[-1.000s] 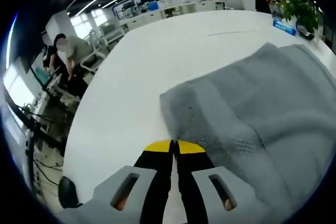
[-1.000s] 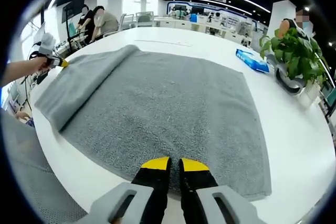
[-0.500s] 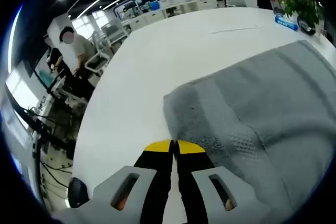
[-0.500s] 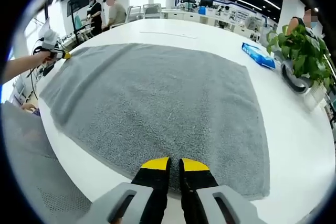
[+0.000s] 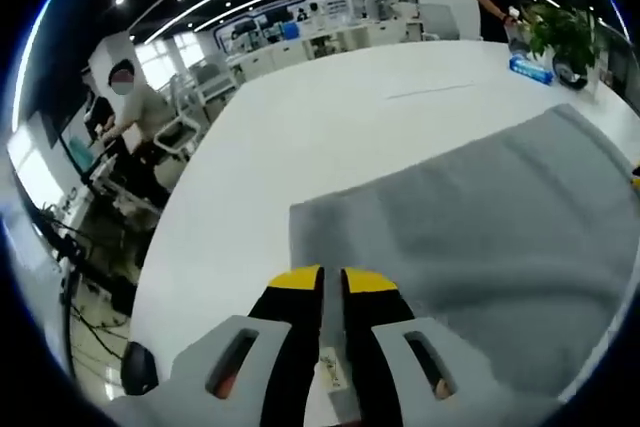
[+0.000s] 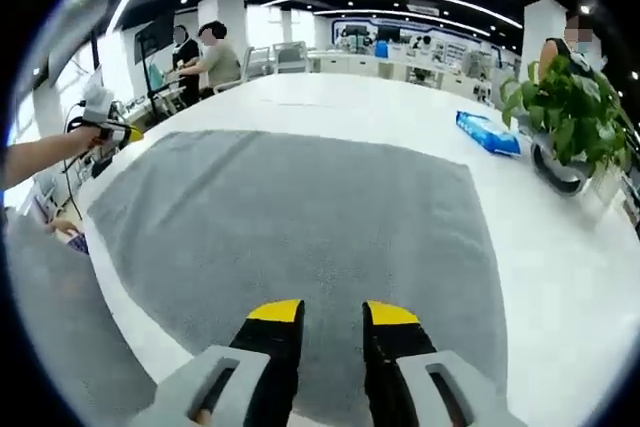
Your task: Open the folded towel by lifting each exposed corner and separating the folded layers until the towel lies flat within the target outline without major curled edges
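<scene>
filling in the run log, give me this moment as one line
towel: spread flat on table | left gripper: nearly shut, at towel corner | right gripper: open, holding nothing, at near edge

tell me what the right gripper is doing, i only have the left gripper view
Observer: The right gripper hangs over the towel's near edge, jaws apart, nothing between them.
Operator: any folds on the towel
Observer: None that I can see. In the right gripper view it lies as one flat layer, and the edges in view look straight.
Operator: where does my left gripper sit on it
Observer: The left gripper is at the towel's far left corner, as seen from the right gripper.
</scene>
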